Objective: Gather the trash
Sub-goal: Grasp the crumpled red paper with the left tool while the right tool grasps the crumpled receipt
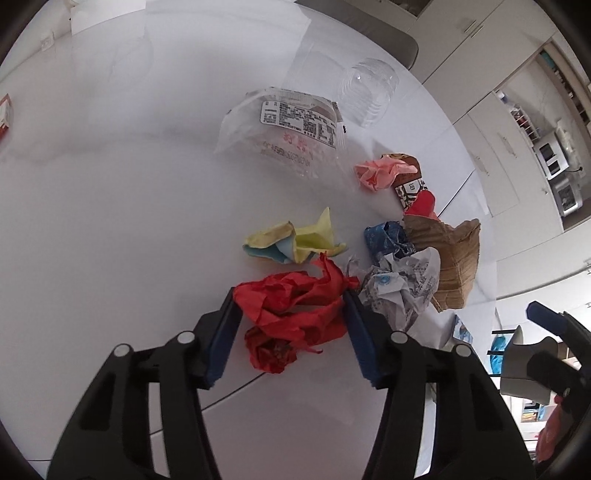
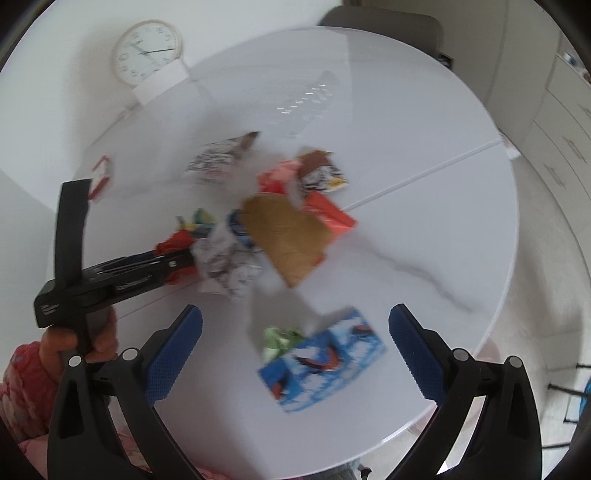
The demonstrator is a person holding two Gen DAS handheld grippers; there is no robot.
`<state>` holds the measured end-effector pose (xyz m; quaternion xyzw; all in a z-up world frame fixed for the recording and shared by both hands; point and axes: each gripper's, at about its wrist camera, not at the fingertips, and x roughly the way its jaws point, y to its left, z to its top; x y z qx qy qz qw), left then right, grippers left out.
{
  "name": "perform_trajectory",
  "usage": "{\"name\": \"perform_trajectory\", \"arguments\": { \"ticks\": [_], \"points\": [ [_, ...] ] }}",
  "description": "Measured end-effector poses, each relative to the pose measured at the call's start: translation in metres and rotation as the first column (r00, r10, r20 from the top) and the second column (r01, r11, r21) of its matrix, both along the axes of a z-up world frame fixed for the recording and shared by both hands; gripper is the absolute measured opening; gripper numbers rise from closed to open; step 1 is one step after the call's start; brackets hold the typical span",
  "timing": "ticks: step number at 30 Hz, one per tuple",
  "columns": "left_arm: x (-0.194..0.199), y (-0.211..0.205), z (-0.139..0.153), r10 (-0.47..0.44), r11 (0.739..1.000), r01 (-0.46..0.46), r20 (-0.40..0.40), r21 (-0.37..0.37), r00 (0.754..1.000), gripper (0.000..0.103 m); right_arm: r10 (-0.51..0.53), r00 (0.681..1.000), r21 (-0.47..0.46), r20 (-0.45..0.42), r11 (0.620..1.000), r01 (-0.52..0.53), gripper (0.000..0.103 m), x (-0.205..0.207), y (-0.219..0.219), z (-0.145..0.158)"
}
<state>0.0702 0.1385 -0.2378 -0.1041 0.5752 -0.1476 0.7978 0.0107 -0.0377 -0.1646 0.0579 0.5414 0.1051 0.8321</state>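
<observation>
A crumpled red paper (image 1: 291, 314) lies on the white table (image 1: 110, 221) between the blue pads of my left gripper (image 1: 291, 299); the jaws touch its two sides and close around it. Beside it lie a yellow and blue paper wad (image 1: 295, 242), a white printed wrapper (image 1: 402, 284), a dark blue wrapper (image 1: 388, 240), a brown cardboard piece (image 1: 450, 258), pink paper (image 1: 380, 171) and a clear plastic bag (image 1: 288, 129). My right gripper (image 2: 295, 332) is open and empty above a blue picture card (image 2: 325, 358) and a green wad (image 2: 280, 338). The left gripper also shows in the right wrist view (image 2: 177, 260).
A clear plastic cup (image 1: 369, 88) lies at the far side. A red and white box (image 2: 101, 173) sits near the left rim. A wall clock (image 2: 146, 51) stands behind the table. A chair (image 2: 384, 26) stands at the far edge, cabinets to the right.
</observation>
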Motion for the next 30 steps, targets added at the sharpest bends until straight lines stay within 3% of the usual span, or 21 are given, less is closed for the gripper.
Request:
{"name": "perform_trajectory", "arguments": {
  "ticks": [1, 5, 13, 16, 19, 24, 30],
  "points": [
    [-0.001, 0.002, 0.002, 0.003, 1.0, -0.003, 0.007, -0.005, 1.0, 0.048, 0.019, 1.0, 0.013, -0.005, 1.0, -0.019, 0.097, 0.001, 0.008, -0.002],
    [-0.005, 0.012, 0.011, 0.013, 1.0, -0.013, 0.023, 0.007, 1.0, 0.048, 0.044, 0.999, 0.046, -0.025, 0.998, -0.043, 0.096, 0.01, 0.034, -0.014],
    [-0.027, 0.038, 0.042, 0.024, 0.999, -0.026, 0.065, 0.021, 0.998, 0.048, -0.038, 0.995, 0.032, -0.094, 0.999, 0.042, 0.09, 0.041, 0.074, -0.057],
    [-0.034, 0.046, 0.05, 0.042, 0.999, -0.043, 0.059, 0.021, 0.997, 0.048, -0.053, 0.994, 0.018, -0.098, 0.998, 0.055, 0.079, 0.049, 0.084, -0.068],
    [-0.041, 0.053, 0.053, 0.071, 0.997, -0.072, 0.04, 0.035, 0.997, 0.048, -0.058, 0.995, -0.001, -0.086, 0.998, 0.058, 0.058, 0.055, 0.09, -0.075],
    [-0.05, 0.055, 0.064, 0.076, 0.995, -0.079, 0.056, 0.054, 0.996, 0.048, -0.038, 0.996, 0.05, -0.08, 0.998, 0.043, 0.049, 0.051, 0.085, -0.069],
    [-0.053, 0.024, 0.087, 0.012, 0.999, -0.017, 0.101, 0.046, 0.995, 0.048, 0.034, 0.999, 0.155, -0.002, 0.987, -0.033, 0.049, 0.01, 0.052, -0.021]
  ]
}}
